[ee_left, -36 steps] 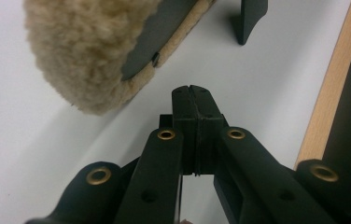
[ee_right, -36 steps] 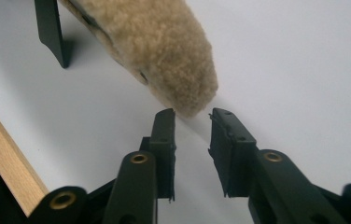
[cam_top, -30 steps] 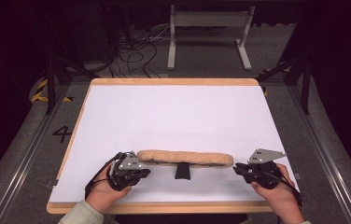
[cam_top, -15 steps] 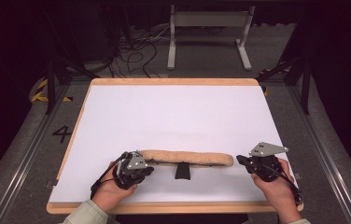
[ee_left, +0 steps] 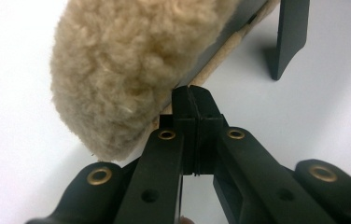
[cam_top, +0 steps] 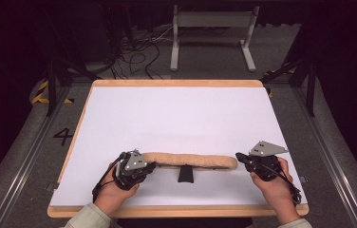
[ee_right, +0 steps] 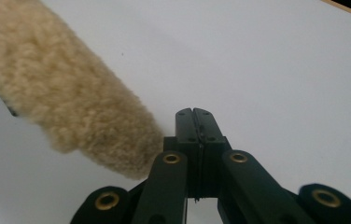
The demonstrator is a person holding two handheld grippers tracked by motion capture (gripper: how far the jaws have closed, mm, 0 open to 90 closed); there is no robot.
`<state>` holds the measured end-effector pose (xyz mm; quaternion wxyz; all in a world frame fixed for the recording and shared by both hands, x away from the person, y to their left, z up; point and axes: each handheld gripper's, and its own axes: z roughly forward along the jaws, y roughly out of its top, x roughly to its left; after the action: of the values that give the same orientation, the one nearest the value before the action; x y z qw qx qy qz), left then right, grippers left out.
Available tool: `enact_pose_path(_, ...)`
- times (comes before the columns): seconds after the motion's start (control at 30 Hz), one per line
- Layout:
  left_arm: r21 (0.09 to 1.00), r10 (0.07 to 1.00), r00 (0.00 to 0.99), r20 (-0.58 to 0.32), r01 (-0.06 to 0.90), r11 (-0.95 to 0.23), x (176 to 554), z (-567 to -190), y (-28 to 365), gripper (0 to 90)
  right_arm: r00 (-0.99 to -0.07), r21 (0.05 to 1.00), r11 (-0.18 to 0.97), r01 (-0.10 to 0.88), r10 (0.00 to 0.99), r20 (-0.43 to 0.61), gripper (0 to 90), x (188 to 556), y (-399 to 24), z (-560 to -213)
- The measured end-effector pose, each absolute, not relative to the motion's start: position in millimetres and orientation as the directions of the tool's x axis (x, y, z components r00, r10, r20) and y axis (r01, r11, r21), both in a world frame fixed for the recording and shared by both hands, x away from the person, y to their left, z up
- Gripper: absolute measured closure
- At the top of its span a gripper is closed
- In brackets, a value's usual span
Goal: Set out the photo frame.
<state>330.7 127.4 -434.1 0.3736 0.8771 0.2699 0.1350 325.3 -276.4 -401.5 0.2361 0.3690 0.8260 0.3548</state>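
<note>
A long tan fleece pad (cam_top: 191, 160) on a black backing lies across the near part of the white board (cam_top: 176, 114), with a short black handle stub (cam_top: 185, 174) jutting toward me. My left gripper (cam_top: 152, 165) is shut at the pad's left end. In the left gripper view its tips (ee_left: 194, 95) touch the black backing edge under the fleece (ee_left: 117, 70), and the stub (ee_left: 288, 37) stands farther off. My right gripper (cam_top: 239, 157) is shut just off the pad's right end. In the right gripper view its tips (ee_right: 194, 114) sit beside the fleece (ee_right: 61, 93), nothing between them.
The board has a wooden rim (cam_top: 176, 210) close to both hands. Beyond the far edge, cables (cam_top: 138, 57) lie on the dark floor and a grey metal stand (cam_top: 212, 33) rises. A painted 4 (cam_top: 63, 136) marks the floor at left.
Both hands have crept a little forward. The right gripper has closed in on the pad's right end. The pad has barely shifted.
</note>
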Motion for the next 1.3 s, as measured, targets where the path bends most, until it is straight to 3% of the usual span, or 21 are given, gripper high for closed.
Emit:
enact_pose_path(0.4,0.725,0.59,0.806,0.045,0.38,-0.575,336,-435,125,90.0,-0.646,0.752,0.498,0.431,0.753,-0.128,90.0,321,-271,-402)
enact_pose_path(0.77,0.735,0.674,0.739,-0.009,0.462,-0.497,370,-433,119,90.0,-0.673,0.742,0.517,0.427,0.73,-0.121,90.0,308,-265,-402)
enact_pose_path(1.0,0.737,0.732,0.681,0.014,0.488,-0.468,389,-432,108,90.0,-0.694,0.738,0.531,0.416,0.71,-0.119,90.0,302,-260,-402)
enact_pose_path(1.3,0.75,0.756,0.652,-0.065,0.532,-0.394,412,-428,108,89.9,-0.724,0.734,0.55,0.398,0.68,-0.117,90.0,295,-250,-402)
